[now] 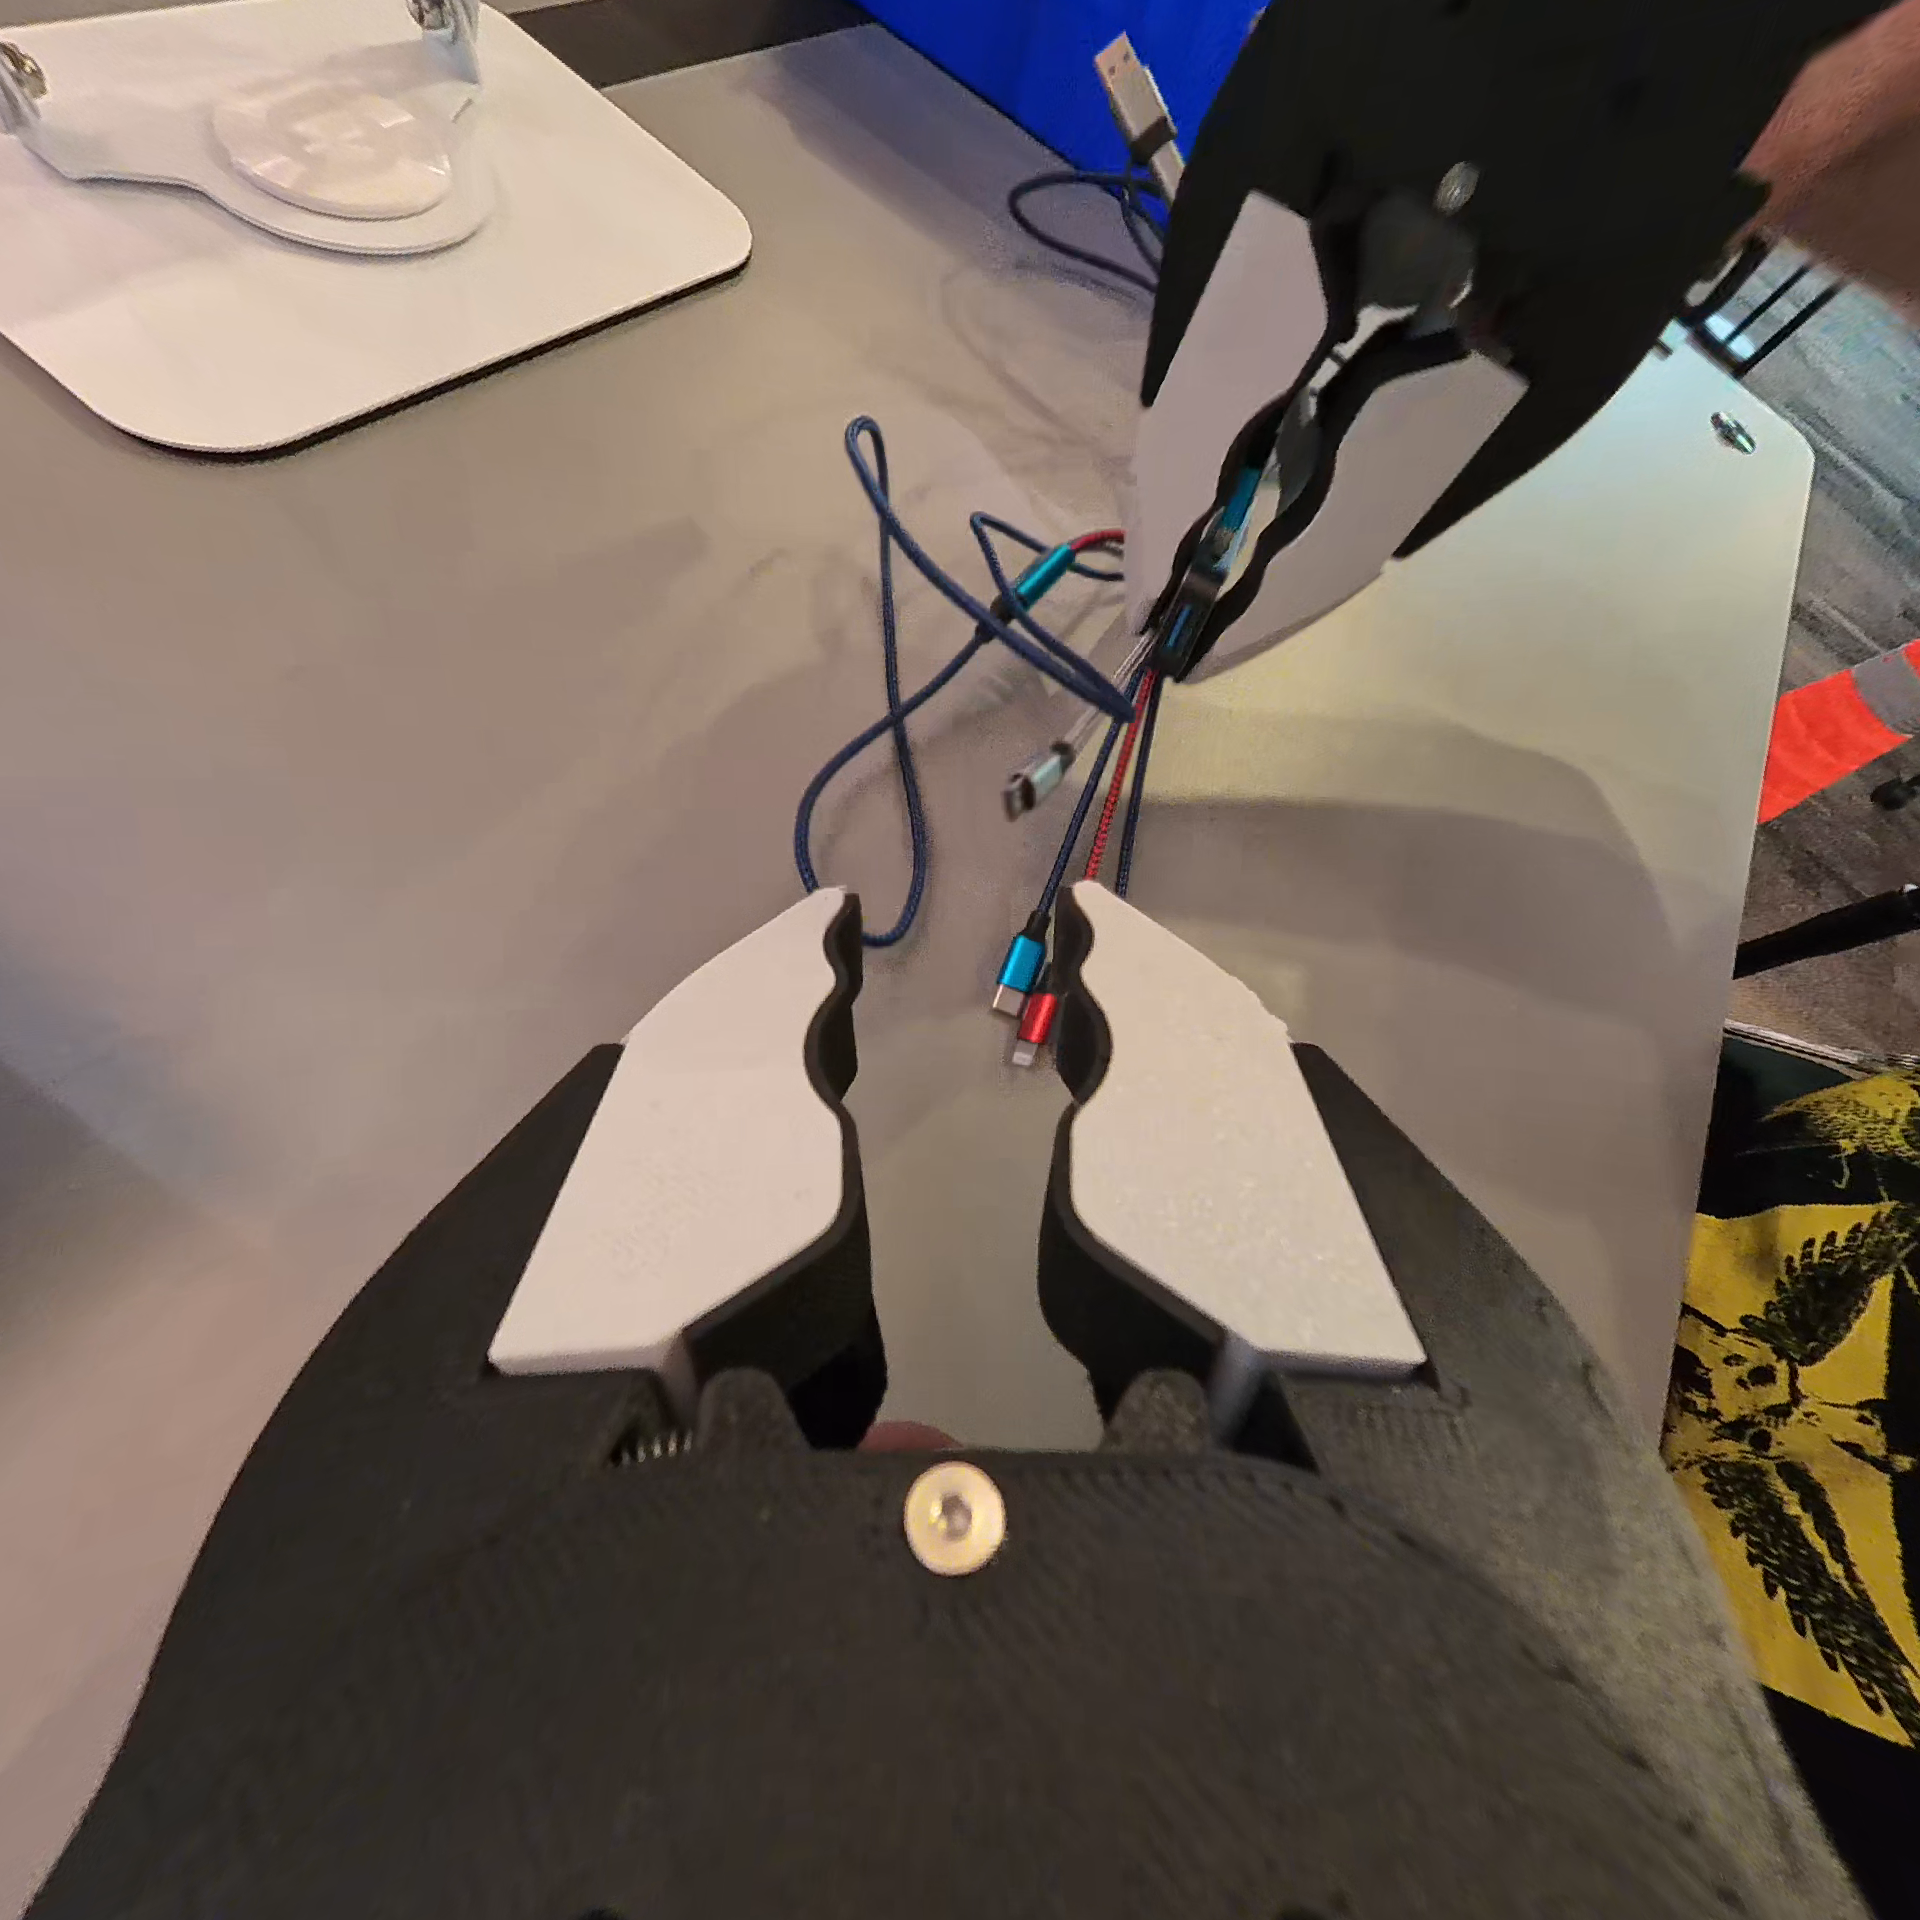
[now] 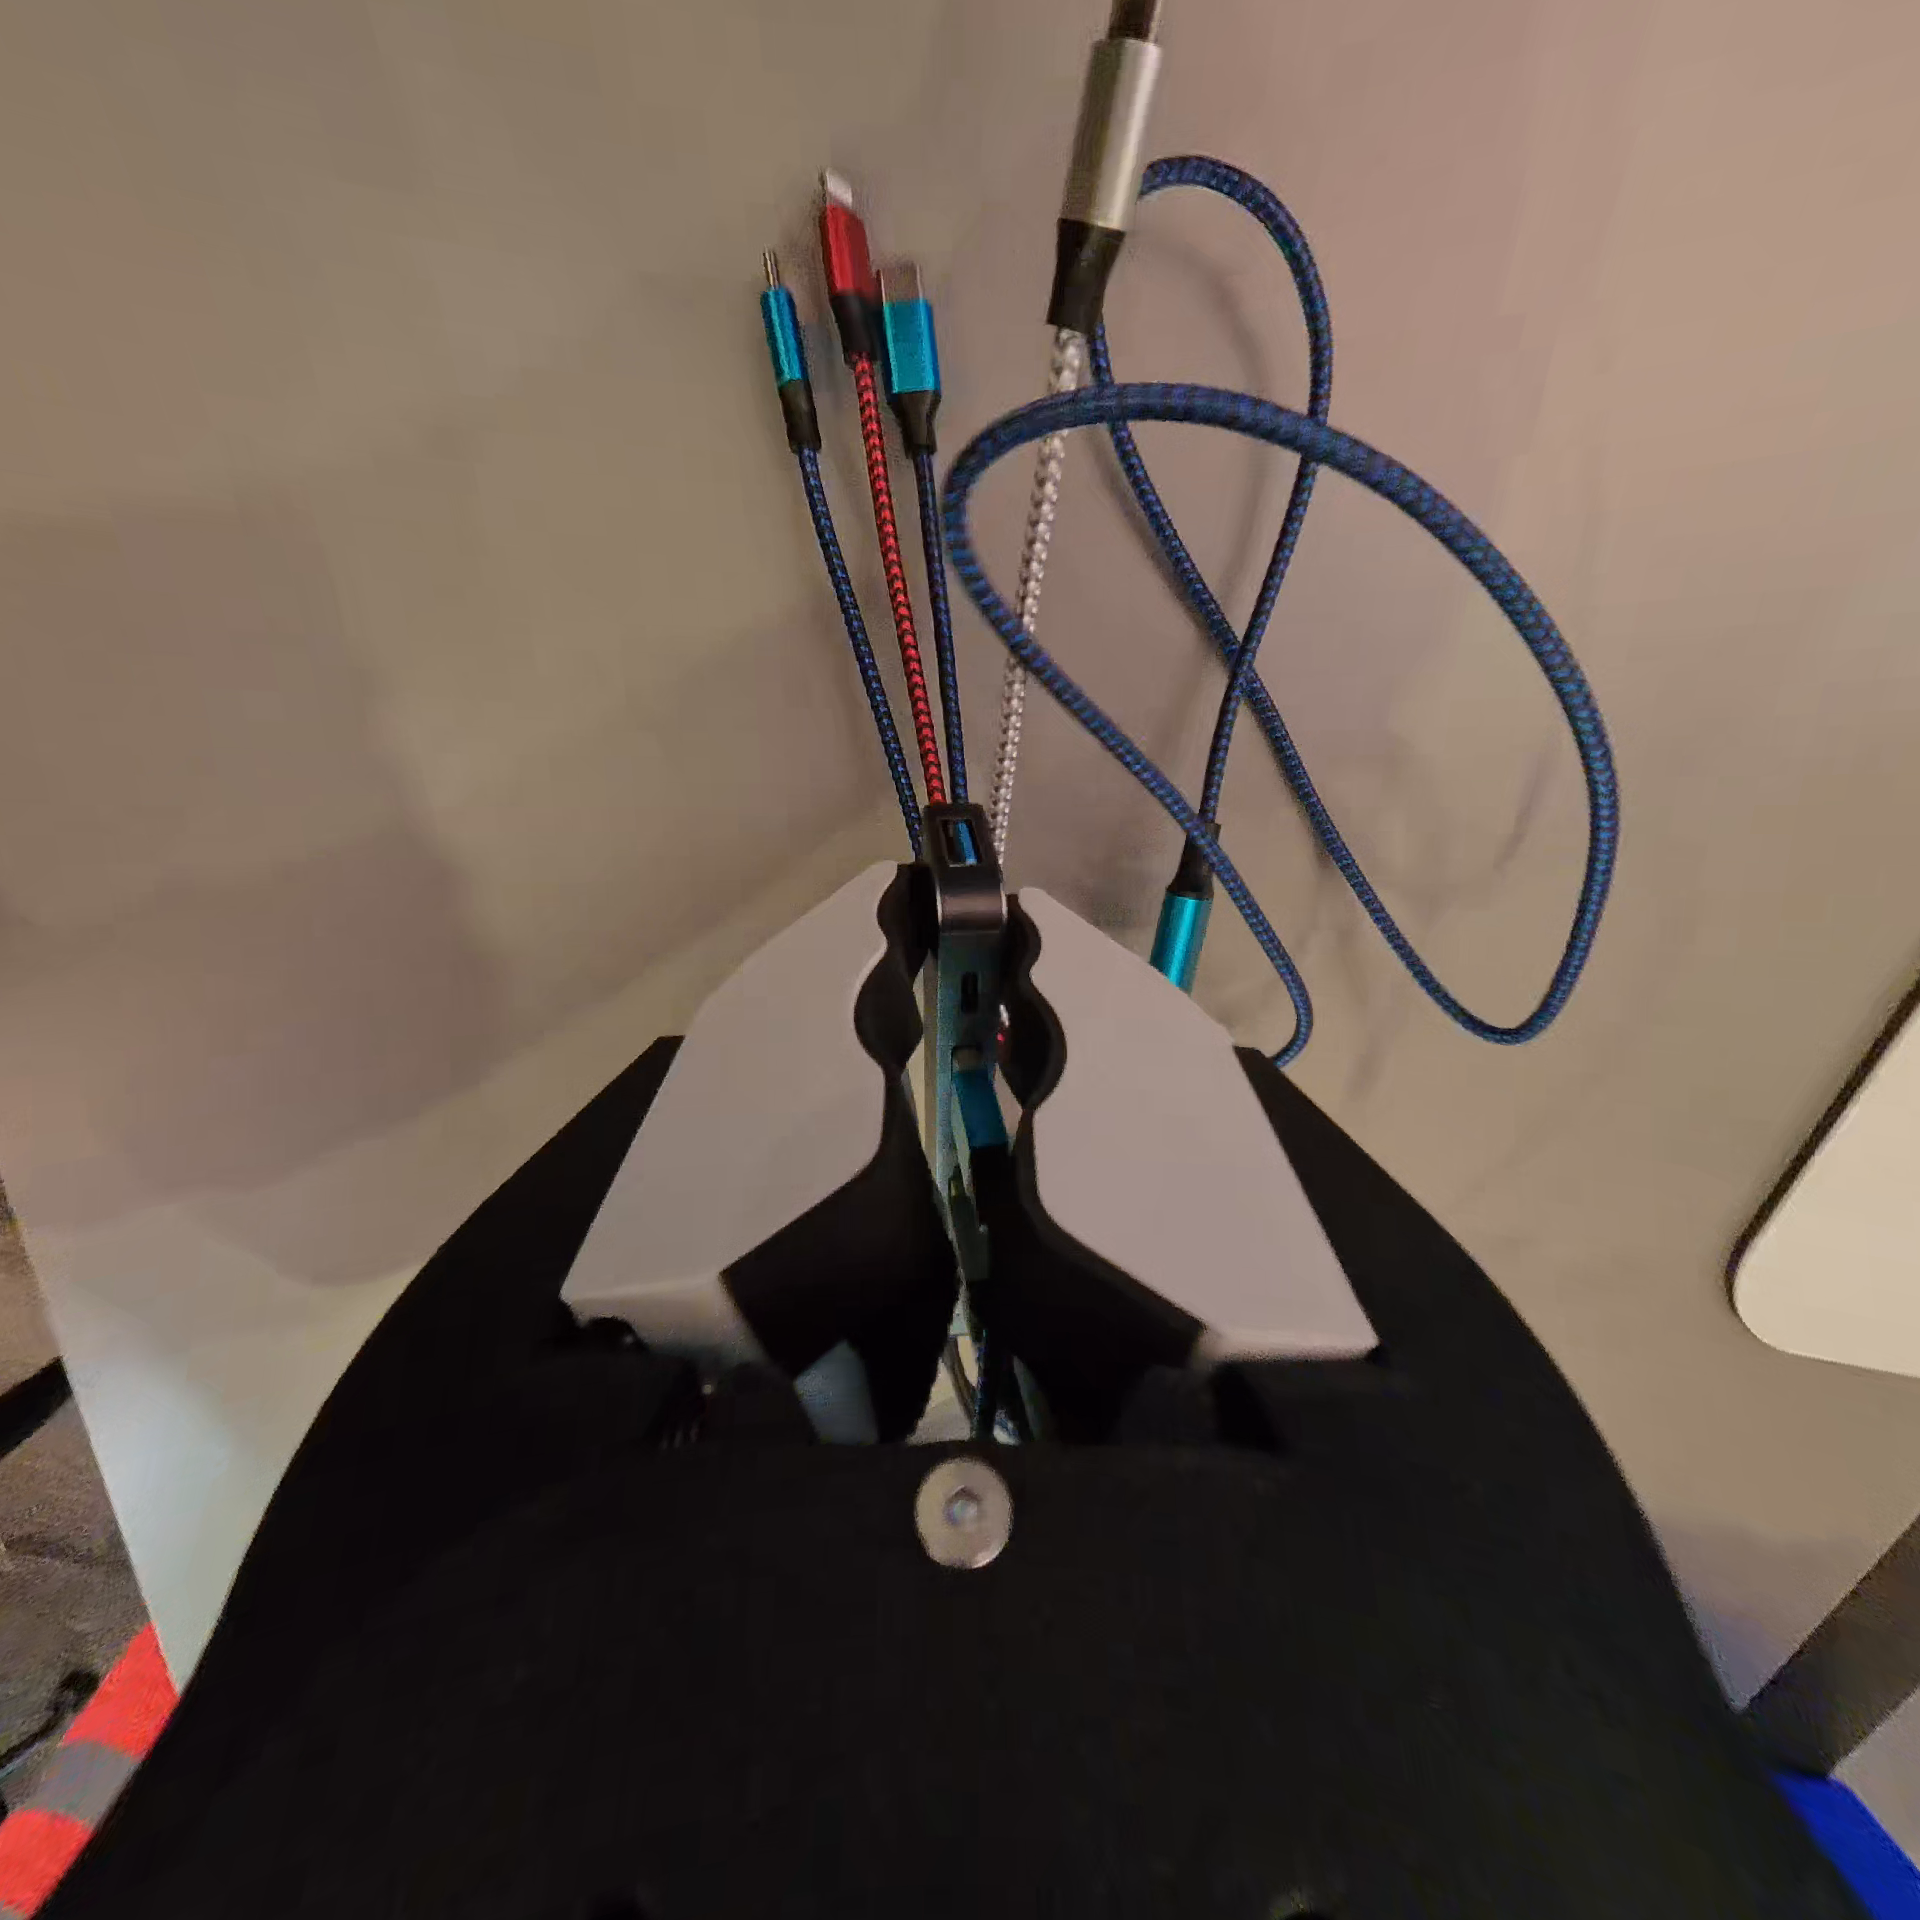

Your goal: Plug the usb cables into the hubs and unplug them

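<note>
In the left wrist view, the left gripper [image 1: 961, 914] hangs spread above the grey table [image 1: 416, 727], blue and red braided cable plugs [image 1: 1023, 982] lying between its fingers, unpinched. In the right wrist view, the right gripper [image 2: 961, 894] clamps a slim dark-grey USB hub [image 2: 961, 883] above the table, a blue-shelled plug [image 2: 977, 1101] in its side.

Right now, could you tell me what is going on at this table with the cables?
A person works two handheld grippers over a grey table. The right gripper is clamped on a slim USB hub, with braided cables fanning out beyond it. The left gripper is open and holds nothing, near the blue and red connectors.
</note>
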